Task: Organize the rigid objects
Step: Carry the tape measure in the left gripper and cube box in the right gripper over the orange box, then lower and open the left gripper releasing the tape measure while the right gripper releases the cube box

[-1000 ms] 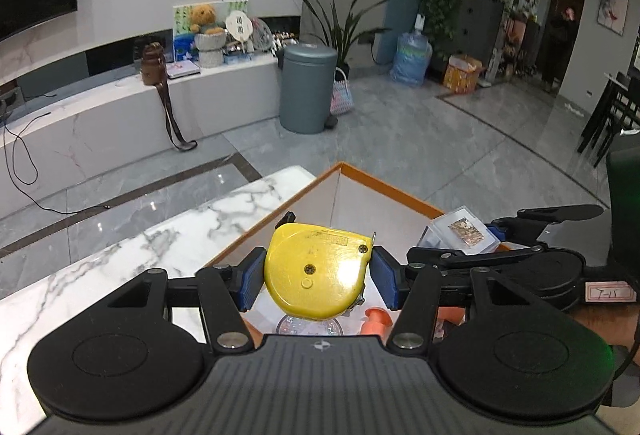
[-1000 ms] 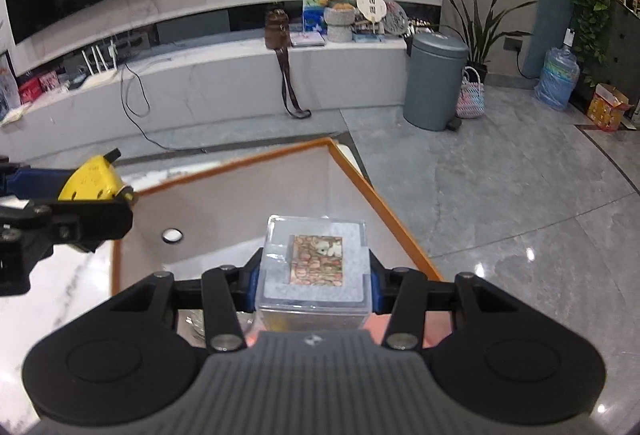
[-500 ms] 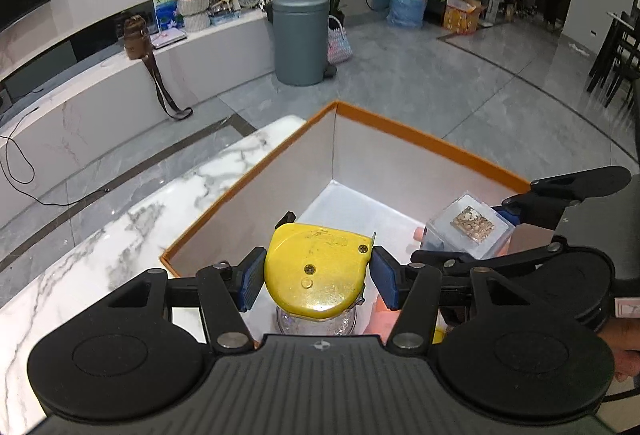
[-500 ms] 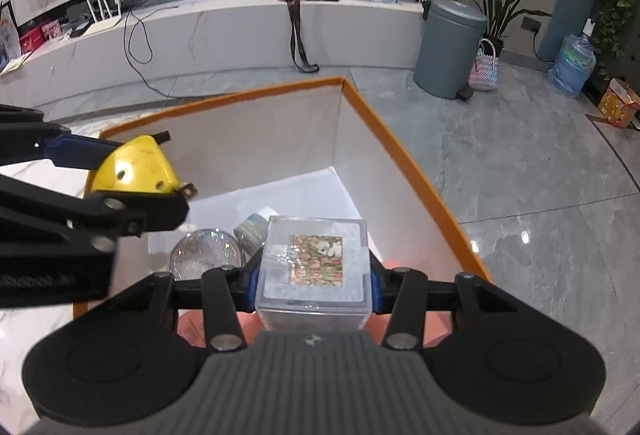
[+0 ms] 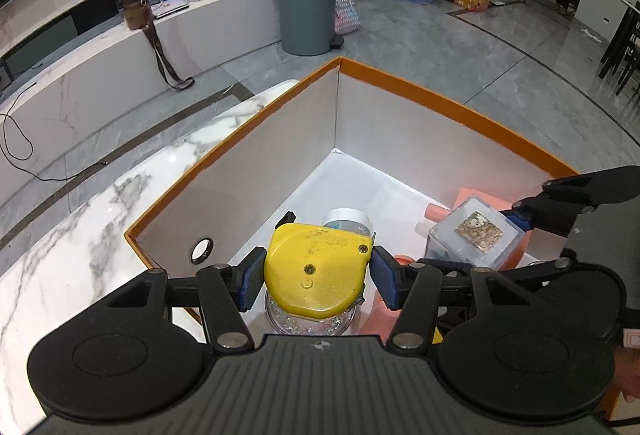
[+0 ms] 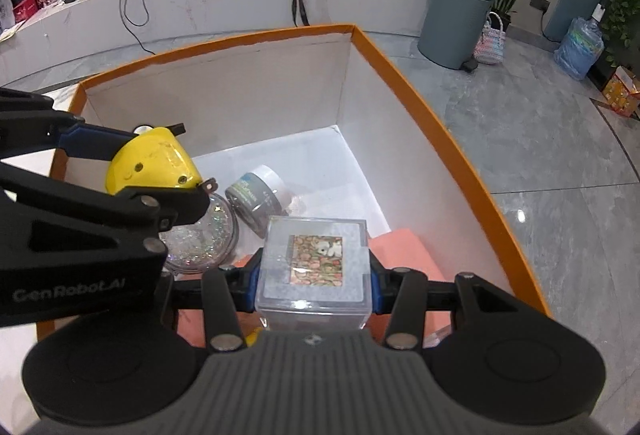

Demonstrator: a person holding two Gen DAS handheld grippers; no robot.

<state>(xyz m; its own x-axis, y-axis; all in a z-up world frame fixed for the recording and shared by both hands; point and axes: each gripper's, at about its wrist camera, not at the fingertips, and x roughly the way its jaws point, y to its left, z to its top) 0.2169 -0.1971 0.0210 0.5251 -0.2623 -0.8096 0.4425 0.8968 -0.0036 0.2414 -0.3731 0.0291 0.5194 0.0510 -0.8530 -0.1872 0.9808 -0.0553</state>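
— Orange-rimmed box [image 6: 440, 139] on the marble table [image 5: 80, 247] is already holding part of the load, isn't it?

— Yes. 3 things are lying on its white floor: a glitter-filled clear dome [image 6: 200, 235], a grey-labelled jar [image 6: 256, 199] tipped on its side just right of it, and something salmon-pink [image 6: 404, 251] at the near right.

— And the 2 being carried?

— Both are hanging above the box's inside, not yet set down. The left gripper [image 5: 316, 275] is pinching the yellow tape measure [image 5: 316, 271] between its blue pads, directly over the dome. The right gripper [image 6: 314, 275] is clamping the clear plastic cube [image 6: 314, 267] with the pictured label, over the pink item.

— So what's left?

— I'm judging that lowering and letting go of both is remaining. Whether more items are waiting outside the box, I cannot tell.
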